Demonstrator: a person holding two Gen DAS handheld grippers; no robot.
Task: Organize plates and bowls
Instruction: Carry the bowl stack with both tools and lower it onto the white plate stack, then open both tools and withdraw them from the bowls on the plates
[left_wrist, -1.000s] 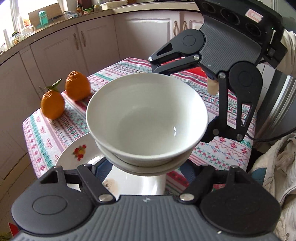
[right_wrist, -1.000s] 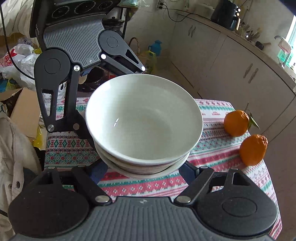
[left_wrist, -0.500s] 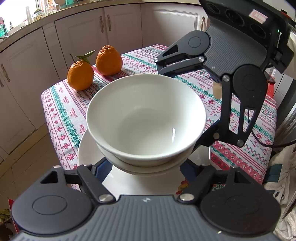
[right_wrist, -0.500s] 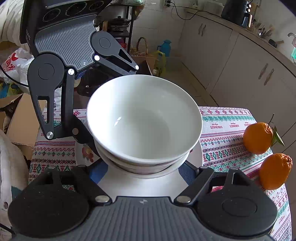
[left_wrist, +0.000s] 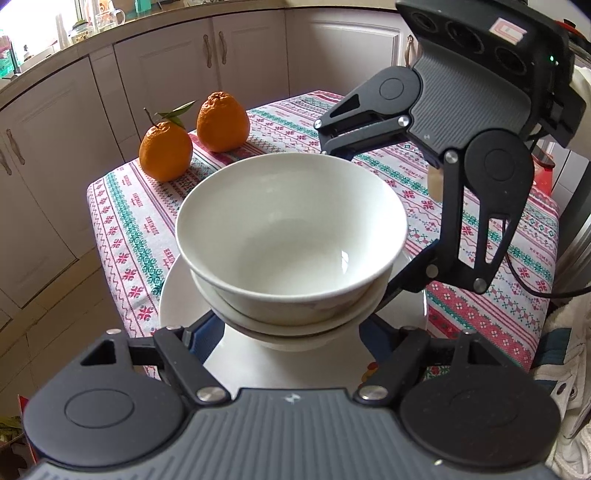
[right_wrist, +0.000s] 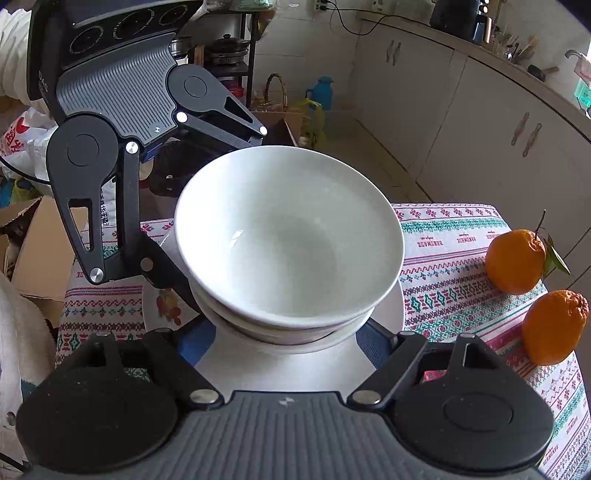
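A stack of white bowls (left_wrist: 291, 240) is held between both grippers from opposite sides, just above or on a white plate with a fruit print (left_wrist: 184, 295) on the patterned tablecloth. My left gripper (left_wrist: 291, 332) is shut on the stack's lower part; its fingertips are hidden under the bowls. The right gripper (left_wrist: 369, 236) shows across the stack, fingers around the far side. In the right wrist view the bowl stack (right_wrist: 288, 240) fills the middle, my right gripper (right_wrist: 288, 332) grips it, the left gripper (right_wrist: 207, 243) is opposite, and the plate (right_wrist: 395, 314) lies beneath.
Two oranges (left_wrist: 192, 136) sit at the table's far corner; they show in the right wrist view (right_wrist: 535, 295) too. The tablecloth (left_wrist: 480, 258) covers a small table. Kitchen cabinets (left_wrist: 147, 74) stand beyond. A cardboard box (right_wrist: 33, 251) and bags sit on the floor.
Both grippers carried the bowl stack over the table and down onto or close above the fruit-print plate. The oranges now appear farther along in view.
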